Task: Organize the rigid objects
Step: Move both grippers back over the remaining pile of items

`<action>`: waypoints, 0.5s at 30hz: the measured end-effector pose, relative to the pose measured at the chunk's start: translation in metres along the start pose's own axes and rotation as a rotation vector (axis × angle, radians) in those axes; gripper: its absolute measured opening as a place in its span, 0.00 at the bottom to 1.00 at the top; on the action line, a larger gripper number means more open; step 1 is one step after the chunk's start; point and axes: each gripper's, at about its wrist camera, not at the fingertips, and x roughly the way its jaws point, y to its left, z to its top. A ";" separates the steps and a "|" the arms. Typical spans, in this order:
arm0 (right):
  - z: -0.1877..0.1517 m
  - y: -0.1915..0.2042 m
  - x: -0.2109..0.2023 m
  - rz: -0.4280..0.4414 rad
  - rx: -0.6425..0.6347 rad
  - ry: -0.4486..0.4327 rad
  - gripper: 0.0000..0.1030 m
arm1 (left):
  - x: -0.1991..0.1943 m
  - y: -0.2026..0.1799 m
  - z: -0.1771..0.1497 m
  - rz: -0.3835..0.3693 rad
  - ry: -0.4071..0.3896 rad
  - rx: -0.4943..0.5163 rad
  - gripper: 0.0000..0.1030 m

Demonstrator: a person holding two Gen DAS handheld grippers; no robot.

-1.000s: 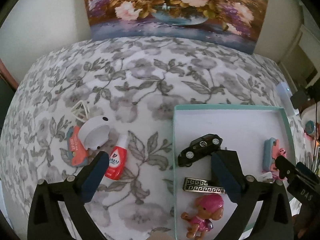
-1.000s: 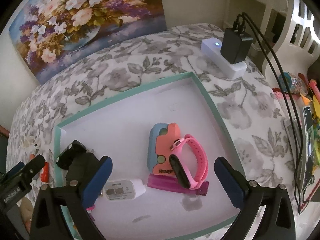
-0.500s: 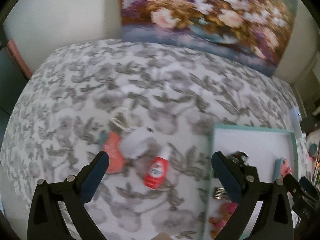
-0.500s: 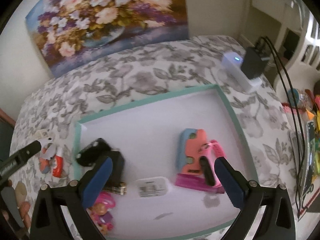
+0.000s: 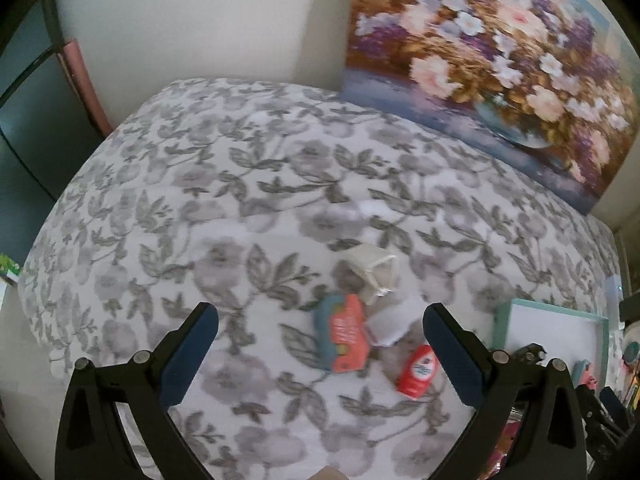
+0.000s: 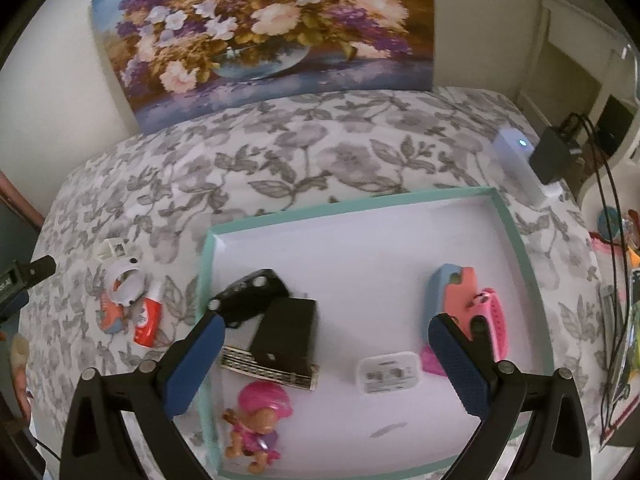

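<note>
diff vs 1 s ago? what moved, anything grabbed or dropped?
The left gripper swung left, off the teal box, and now faces the loose pile on the bedspread: red bottle, orange card, white piece. The right gripper backed away, showing more of the box. Nothing was grabbed or released; both stay open and objects stay put.

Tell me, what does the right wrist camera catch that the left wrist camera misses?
Only the right view shows the tray's contents: pink-haired doll, black box, pink watch. Only the left view shows the dark door beside the bed. Both show the red bottle, the teal tray and the flower painting.
</note>
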 end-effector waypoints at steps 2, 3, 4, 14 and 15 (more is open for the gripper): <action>0.000 0.010 0.000 0.003 -0.015 -0.001 1.00 | 0.000 0.011 0.002 0.005 0.002 -0.013 0.99; 0.000 0.016 0.000 0.009 -0.024 -0.001 1.00 | 0.001 0.017 0.003 0.007 0.003 -0.023 0.99; 0.000 0.020 0.000 0.015 -0.029 -0.002 1.00 | 0.002 0.024 0.004 0.010 0.004 -0.034 0.99; 0.004 0.082 0.003 0.065 -0.121 -0.011 1.00 | 0.012 0.071 0.009 0.013 0.031 -0.125 0.99; 0.004 0.087 0.004 0.069 -0.130 -0.011 1.00 | 0.014 0.073 0.008 0.006 0.038 -0.130 0.99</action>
